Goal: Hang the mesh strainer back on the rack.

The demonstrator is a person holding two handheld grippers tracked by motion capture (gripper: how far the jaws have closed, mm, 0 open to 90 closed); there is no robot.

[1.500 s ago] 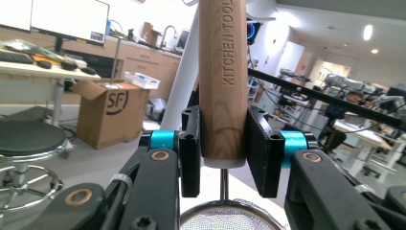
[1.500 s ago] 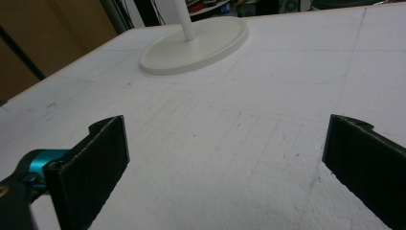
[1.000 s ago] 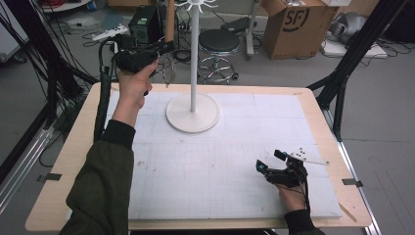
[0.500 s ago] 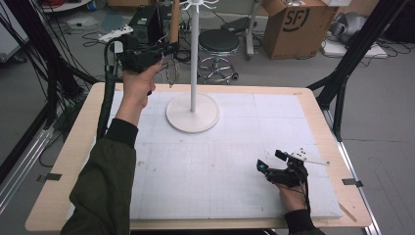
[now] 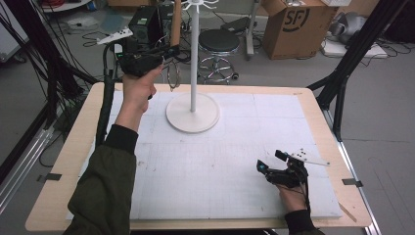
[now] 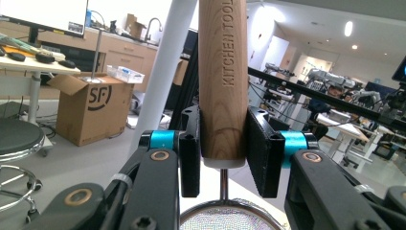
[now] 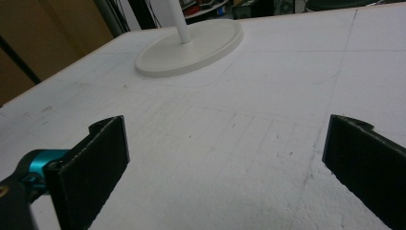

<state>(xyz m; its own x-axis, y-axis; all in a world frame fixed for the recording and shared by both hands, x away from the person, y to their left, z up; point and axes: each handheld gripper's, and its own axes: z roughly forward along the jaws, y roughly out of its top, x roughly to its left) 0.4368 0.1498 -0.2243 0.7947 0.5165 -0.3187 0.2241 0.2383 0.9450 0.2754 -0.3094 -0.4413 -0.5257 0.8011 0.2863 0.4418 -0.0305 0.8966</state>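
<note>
A wooden-handled strainer [image 6: 223, 81] stands upright at the centre of the left gripper view, clamped in the left tool [image 6: 223, 151], its mesh bowl at the bottom edge. In the high view's upper left it hangs beside the white stand [image 5: 193, 111]. The right tool [image 5: 272, 166], jaws wide, rests low on the surface [image 5: 205, 166] at lower right.

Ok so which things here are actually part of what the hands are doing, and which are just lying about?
In play:
- wooden-handled mesh strainer, clamped in the left gripper
- white hook stand, right beside the raised strainer
- right gripper, open, idle low over the white mat

Just lying about:
- SF cardboard box
- black stool
- floor cables
</note>
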